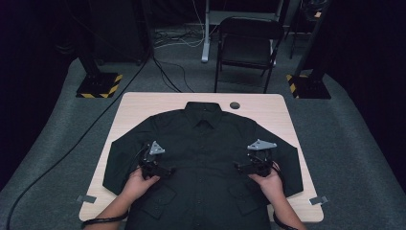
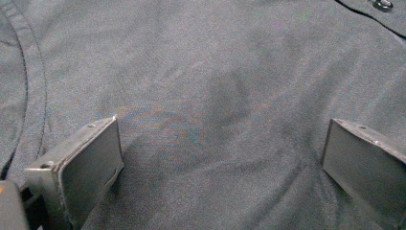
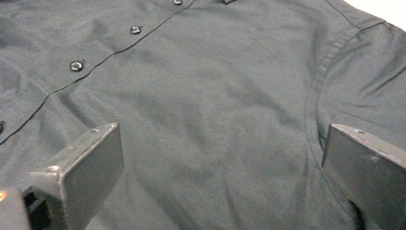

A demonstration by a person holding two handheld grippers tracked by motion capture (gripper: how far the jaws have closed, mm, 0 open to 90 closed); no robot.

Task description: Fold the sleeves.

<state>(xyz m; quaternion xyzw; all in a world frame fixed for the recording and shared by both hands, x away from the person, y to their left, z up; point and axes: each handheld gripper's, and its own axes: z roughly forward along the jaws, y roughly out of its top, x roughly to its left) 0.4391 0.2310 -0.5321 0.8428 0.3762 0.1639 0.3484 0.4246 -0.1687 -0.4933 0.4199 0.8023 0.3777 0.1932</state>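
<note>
While you are leaning over the bench, you are holding the left hand-held gripper and the right hand-held gripper above a dark shirt that is lying face up and buttoned, its collar pointing away from you and its sleeves spreading out to either side. No brand, label or writing is showing clearly enough to read anywhere on the shirt or the tools.

You are keeping your left hand on the left tool over the shirt's chest, to your left of the button placket. Seen from the left gripper view, its jaws are standing wide apart with plain dark fabric lying flat between them; nothing is being pinched, and a curved seam is running down at the far left.

You are gripping the right tool with your right hand over the other side of the chest. Seen from the right gripper view, its jaws are likewise spread wide and holding nothing, with the cloth lying smooth between them. A row of buttons is running diagonally across the upper left there, and the armhole seam is curving down near the right jaw. Whether either tool's jaws are touching the cloth is not clear.
</note>
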